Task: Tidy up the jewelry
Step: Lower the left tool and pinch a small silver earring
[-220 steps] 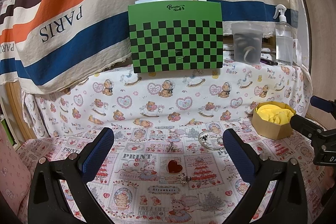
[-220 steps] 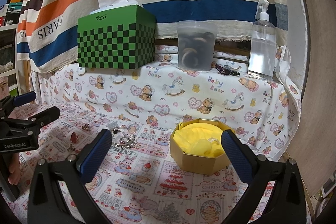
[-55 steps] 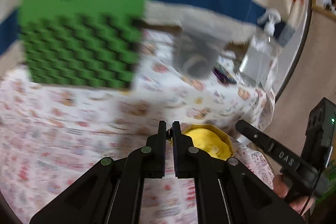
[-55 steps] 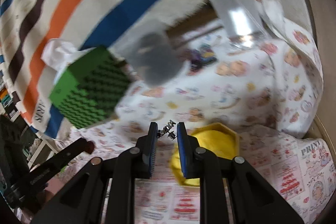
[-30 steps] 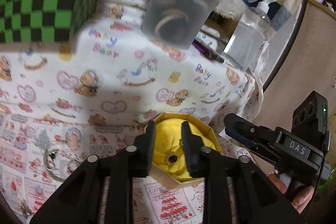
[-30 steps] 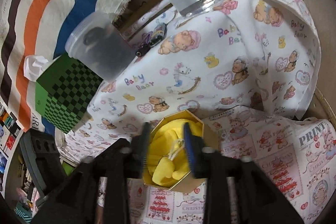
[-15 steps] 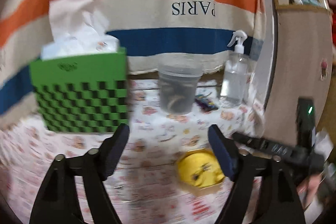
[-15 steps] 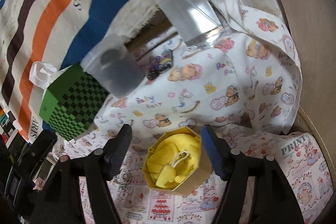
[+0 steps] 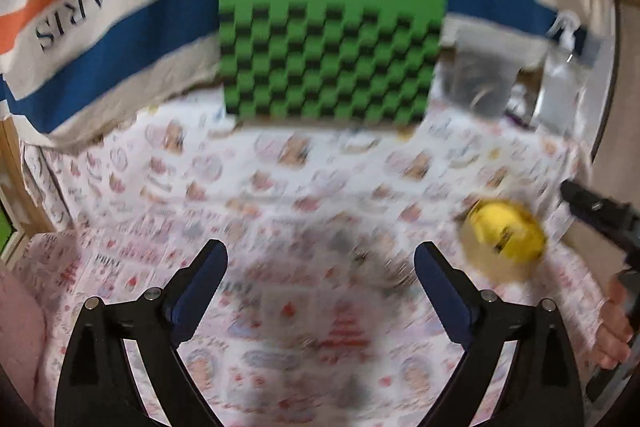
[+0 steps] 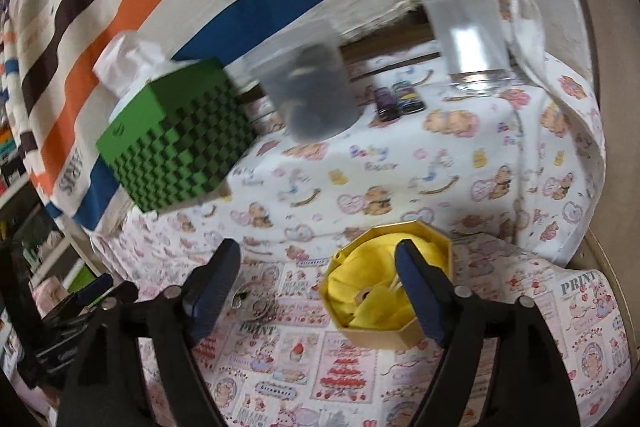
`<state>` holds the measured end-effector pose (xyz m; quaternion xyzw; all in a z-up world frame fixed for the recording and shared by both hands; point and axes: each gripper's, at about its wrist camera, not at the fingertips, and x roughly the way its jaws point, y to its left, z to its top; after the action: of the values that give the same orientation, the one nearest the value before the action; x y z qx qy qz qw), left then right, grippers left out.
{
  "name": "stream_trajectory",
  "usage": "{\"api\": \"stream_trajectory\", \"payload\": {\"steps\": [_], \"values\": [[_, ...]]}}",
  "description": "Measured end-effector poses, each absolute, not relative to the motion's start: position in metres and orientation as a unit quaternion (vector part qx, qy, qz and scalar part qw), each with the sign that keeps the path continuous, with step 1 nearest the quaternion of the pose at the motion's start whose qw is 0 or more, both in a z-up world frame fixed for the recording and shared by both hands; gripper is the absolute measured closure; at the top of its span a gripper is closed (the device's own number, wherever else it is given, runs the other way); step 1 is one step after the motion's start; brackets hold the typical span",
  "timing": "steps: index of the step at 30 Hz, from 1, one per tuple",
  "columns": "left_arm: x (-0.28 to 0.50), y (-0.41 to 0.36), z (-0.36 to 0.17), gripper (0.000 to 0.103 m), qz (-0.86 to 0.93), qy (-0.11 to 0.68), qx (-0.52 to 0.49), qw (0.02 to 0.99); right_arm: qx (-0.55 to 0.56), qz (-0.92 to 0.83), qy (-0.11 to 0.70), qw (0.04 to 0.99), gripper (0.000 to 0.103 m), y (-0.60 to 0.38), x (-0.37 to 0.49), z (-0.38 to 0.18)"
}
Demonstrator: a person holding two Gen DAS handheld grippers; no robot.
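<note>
Right gripper [image 10: 316, 263] jaws opening, nothing between; octagonal gold box [image 10: 390, 337] just behind right fingertip, holding yellow cloth [image 10: 362, 277] with small jewelry piece [image 10: 365, 294]. Ring cluster [image 10: 262, 307] on worktop near left fingertip. Left gripper [image 9: 320, 267] jaws opening, empty; box far right.
</note>
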<state>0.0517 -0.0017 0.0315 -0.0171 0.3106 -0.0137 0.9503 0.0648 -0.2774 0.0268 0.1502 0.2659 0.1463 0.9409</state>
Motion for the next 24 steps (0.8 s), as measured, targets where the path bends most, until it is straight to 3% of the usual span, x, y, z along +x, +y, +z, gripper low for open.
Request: {"api": "stream_trajectory", "payload": {"steps": [6,13,24], "values": [[0.061,0.005,0.018,0.011,0.004,0.362,0.004,0.932,0.118,0.137,0.270,0.946,0.013,-0.260,0.065,0.020],[0.070,-0.014,-0.011,0.039,0.008,0.432,0.056,0.900,0.092,0.127,0.283,0.946,0.011,-0.249,0.069,0.010],[0.079,-0.018,-0.036,0.069,-0.003,0.489,0.055,0.870,0.084,0.114,0.297,0.944,0.009,-0.246,0.073,0.003]]}}
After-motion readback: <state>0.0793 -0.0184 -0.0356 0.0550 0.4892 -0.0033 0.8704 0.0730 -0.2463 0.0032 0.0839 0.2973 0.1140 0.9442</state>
